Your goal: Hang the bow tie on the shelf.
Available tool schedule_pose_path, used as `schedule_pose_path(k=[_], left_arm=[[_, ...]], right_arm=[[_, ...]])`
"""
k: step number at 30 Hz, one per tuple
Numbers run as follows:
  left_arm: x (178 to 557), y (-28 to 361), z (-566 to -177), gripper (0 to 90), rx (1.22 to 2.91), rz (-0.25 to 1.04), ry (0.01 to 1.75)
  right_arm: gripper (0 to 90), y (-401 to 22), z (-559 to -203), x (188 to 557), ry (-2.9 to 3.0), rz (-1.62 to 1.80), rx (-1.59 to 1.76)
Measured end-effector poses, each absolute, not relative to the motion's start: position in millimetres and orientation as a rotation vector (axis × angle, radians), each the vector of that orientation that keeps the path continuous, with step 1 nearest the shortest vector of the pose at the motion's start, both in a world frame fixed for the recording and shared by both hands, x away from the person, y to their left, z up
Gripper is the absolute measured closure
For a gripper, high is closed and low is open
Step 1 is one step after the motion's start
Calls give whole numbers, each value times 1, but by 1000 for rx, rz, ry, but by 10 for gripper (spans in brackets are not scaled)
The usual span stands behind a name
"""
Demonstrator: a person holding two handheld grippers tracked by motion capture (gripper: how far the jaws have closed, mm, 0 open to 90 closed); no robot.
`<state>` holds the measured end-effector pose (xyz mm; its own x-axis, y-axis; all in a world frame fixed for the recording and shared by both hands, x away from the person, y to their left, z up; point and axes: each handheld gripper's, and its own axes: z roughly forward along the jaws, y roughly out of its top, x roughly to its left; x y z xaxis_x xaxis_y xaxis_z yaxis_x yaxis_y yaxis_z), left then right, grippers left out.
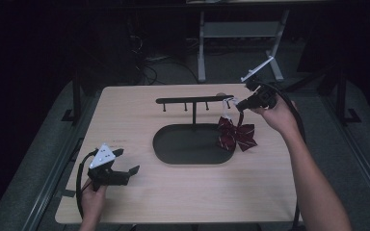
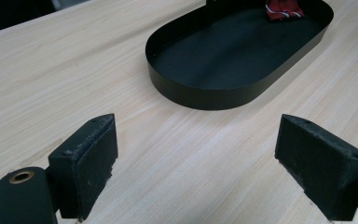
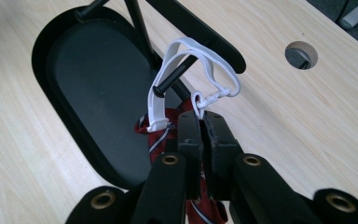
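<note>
Setting: dim room, dark floor and a grey stand frame behind a pale wood counter (image 1: 139, 120) with a round cable hole near its far right corner.
Rack: black hook stand (image 1: 194, 101) rising from an oval black tray (image 1: 173, 149) mid-counter; a crossbar carries short pegs (image 3: 170, 79).
Bow tie: dark red striped bow (image 1: 237, 135) hangs off the right end of the crossbar, its lower part resting at the tray's right rim.
Strap: white elastic band (image 3: 186, 49) is looped over one peg; its small clasp sits right at the tips of the right tool.
Right gripper (image 3: 200, 122): fingers pressed together, apparently pinching the strap near the clasp, with red fabric below them; raised at the rack's right end.
Left gripper (image 2: 196, 158): fingers spread wide, holding nothing, low over bare counter near the front left corner, well apart from the tray.
Risk, strap: the loop looks only partly seated on the peg; letting go now could let it slide off the tip, and the bow would drop into the tray or onto the counter.
Risk, pull: tugging sideways with the elastic stretched could snap it off the peg or open the clasp.
Risk, rack: nothing steadies the stand; a hard pull at the bar's end could tilt or drag it.
Risk, grip: the pinch is narrow, so thin elastic may slip out.
</note>
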<state>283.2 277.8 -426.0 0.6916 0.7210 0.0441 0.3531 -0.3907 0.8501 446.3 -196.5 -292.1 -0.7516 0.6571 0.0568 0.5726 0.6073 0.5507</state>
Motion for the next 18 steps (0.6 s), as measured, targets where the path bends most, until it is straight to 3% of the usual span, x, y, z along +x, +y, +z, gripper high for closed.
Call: schedule_pose_path(k=[18], left_arm=[[284, 279, -426, 129, 1999, 519, 834]], right_arm=[[854, -198, -304, 453, 2694, 830, 1062]])
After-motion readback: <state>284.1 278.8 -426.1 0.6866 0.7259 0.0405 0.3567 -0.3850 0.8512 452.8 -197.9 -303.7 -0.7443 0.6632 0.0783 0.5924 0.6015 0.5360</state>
